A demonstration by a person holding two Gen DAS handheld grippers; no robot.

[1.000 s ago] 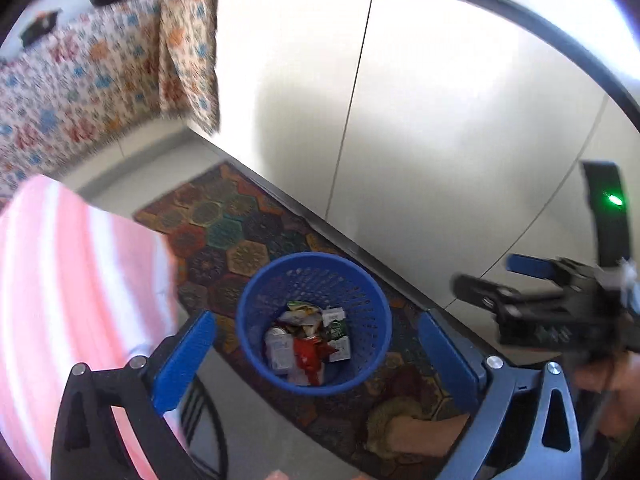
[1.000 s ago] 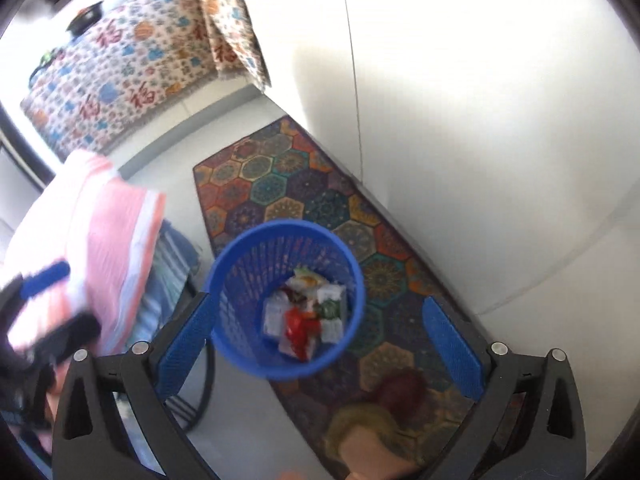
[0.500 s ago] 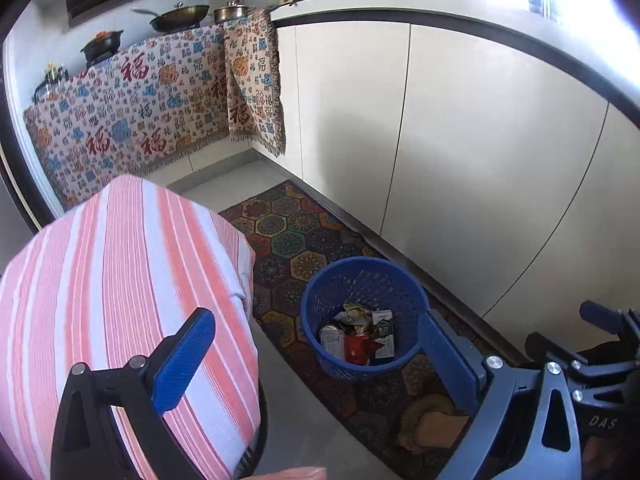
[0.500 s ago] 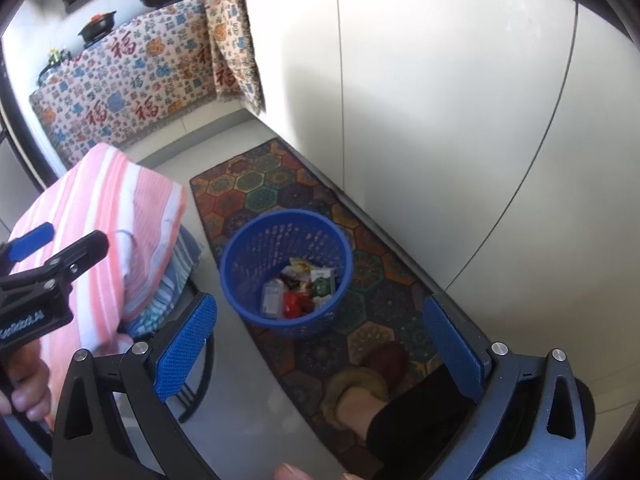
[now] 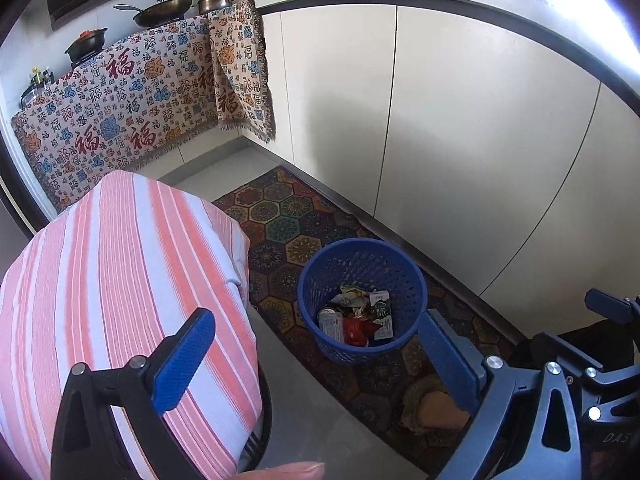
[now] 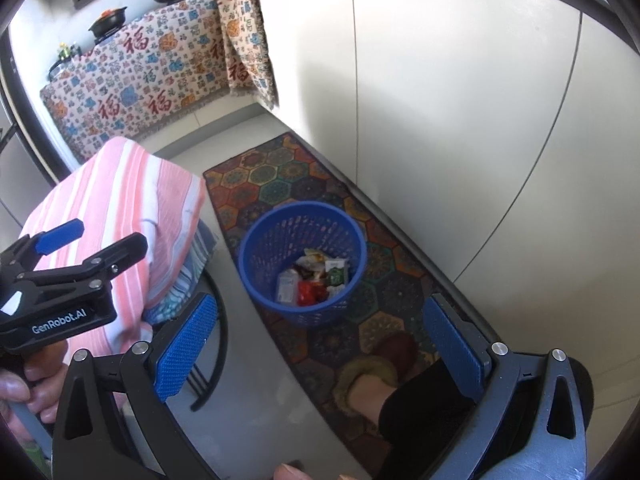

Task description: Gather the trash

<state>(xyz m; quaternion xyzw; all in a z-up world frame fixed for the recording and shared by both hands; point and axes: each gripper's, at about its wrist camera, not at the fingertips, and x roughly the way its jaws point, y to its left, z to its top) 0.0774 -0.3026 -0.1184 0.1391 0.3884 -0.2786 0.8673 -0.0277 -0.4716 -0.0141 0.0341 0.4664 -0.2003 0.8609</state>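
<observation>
A blue perforated basket (image 5: 404, 280) (image 6: 260, 240) stands on the patterned rug, holding several pieces of trash (image 5: 356, 320) (image 6: 310, 280): small cartons, a red wrapper, crumpled packets. My left gripper (image 5: 316, 354) hangs high above and in front of the basket, open, with nothing between its blue pads. My right gripper (image 6: 316, 340) is also open and empty, above the basket's near side. The left gripper's body (image 6: 60, 280) shows at the left of the right wrist view, held by a hand.
A stool draped in pink-striped cloth (image 5: 120, 280) (image 6: 128, 208) stands left of the basket. White cabinet doors (image 5: 460, 140) line the right. A slippered foot (image 6: 372, 380) rests on the hexagon-patterned rug (image 6: 280, 184). Pans sit on a cloth-covered counter (image 5: 120, 92) at the back.
Both grippers have risen and pulled back from the basket, which now looks smaller and lower. The stool, counter and back wall have come into view. Both stayed open.
</observation>
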